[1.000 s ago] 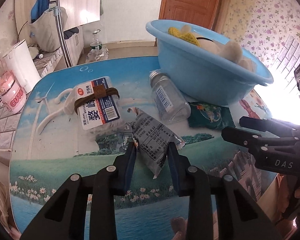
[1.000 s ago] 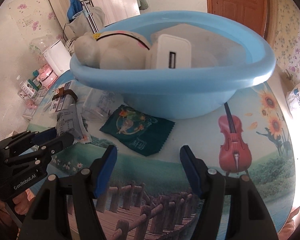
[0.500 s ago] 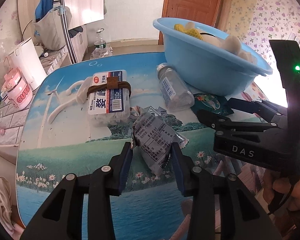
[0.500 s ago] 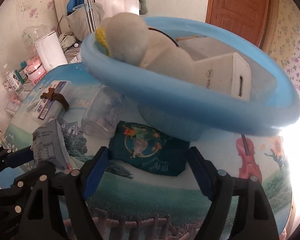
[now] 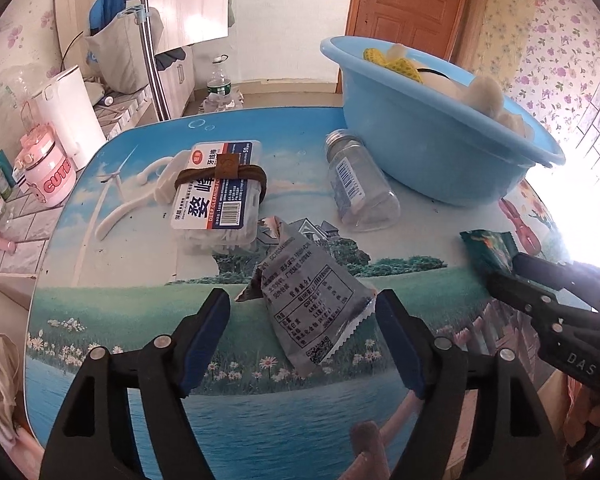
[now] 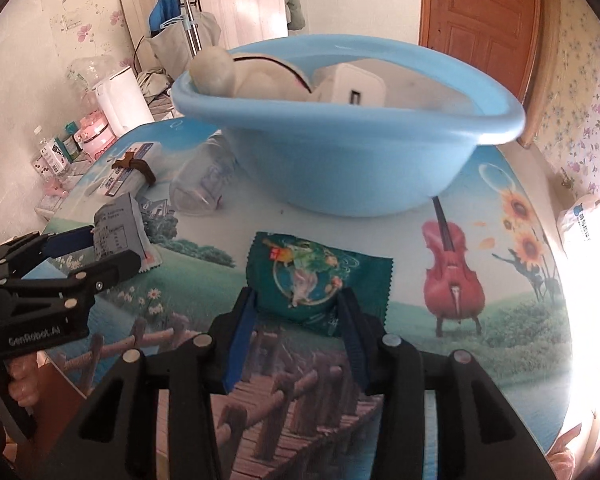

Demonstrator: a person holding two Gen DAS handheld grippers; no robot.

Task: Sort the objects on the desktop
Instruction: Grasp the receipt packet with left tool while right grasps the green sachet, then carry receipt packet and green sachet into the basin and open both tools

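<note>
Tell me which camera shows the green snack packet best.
The right wrist view: the green snack packet lies whole and central, its near edge between the closing right gripper pads. The left wrist view catches only a corner behind that gripper.

My left wrist camera sits low over the worktop's [image 5: 148, 312] near edge, looking down and across toward the far edge. My right wrist camera looks likewise from the right, close to the blue basin [image 6: 348, 168]. Both views share the basin [image 5: 440, 160] and the worktop's [image 6: 512, 320] middle.
</note>
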